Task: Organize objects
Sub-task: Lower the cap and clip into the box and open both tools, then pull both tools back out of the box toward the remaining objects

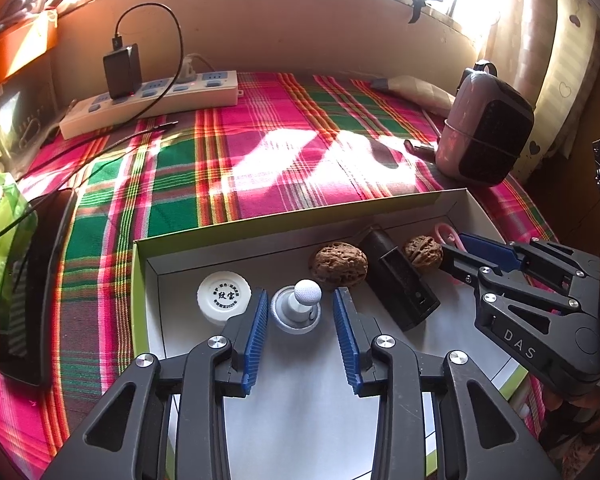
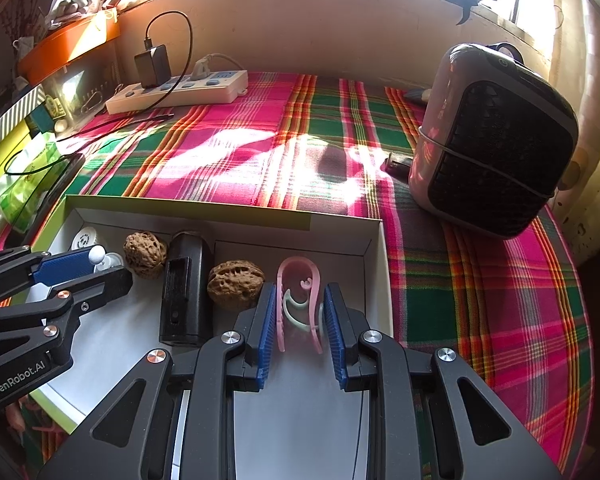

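Both grippers are low inside the shallow white box (image 1: 456,196), which sits on the plaid-covered surface (image 1: 260,152). Left gripper (image 1: 300,312) has its jaws apart, straddling the small white knob piece (image 1: 298,308) standing on a round base; the blue pads flank it on both sides but look just clear of it, no contact I can confirm. White bottle cap (image 1: 224,296) sits just left of the left pad, close enough to get bumped. Right gripper (image 2: 300,316) is also spread, with the pink clip (image 2: 298,300) and its pale green inner piece between the pads; the left pad looks touching or nearly touching the pink arm, the right pad is close, not clearly clamped. Also in the box: one walnut (image 2: 236,284) just left of the right gripper, a black rectangular block (image 2: 184,292) in the middle, a second walnut (image 2: 145,254) further left. Judgement: the step looks like a two-handed pick, the knob on the left and the clip on the right. To do it well, centre each item between the pads before closing, close slowly on the knob's stem so it doesn't tip or roll, and keep the left pad off the cap. The clip is thin and springy, so squeeze lightly across both arms or it may flex and pop out; keep clear of the near walnut.
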